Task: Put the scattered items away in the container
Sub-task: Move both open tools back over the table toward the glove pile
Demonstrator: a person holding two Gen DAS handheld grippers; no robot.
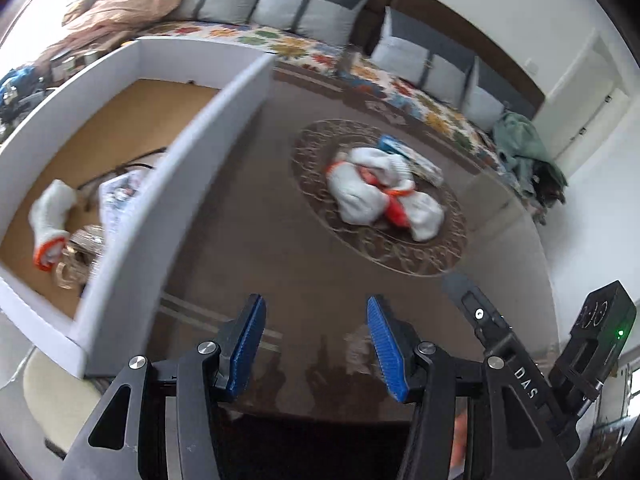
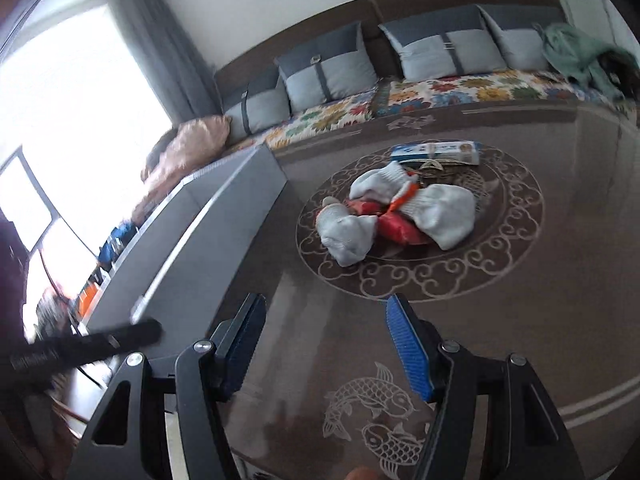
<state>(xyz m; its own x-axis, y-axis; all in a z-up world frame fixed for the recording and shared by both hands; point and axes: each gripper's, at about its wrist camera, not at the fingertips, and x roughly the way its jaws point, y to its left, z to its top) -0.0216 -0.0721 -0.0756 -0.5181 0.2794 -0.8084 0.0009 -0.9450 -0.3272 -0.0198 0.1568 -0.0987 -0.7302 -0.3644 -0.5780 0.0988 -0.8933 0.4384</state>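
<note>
gloves (image 2: 396,216) heaped mid-table beside a blue box (image 2: 436,152), white container (image 1: 168,152) left; both tongs released, empty.

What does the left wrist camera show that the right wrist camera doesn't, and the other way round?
Only the left wrist view looks into the white box: a white glove with an orange cuff lies on its brown floor beside some blurred items. It also catches the right gripper at the edge.

Only the right wrist view shows the bright window, the curtain and the fish design on the table.

Both show the white gloves in a pile over something orange, the blue and white packet behind them, the sofa cushions, and open, empty jaws.
</note>
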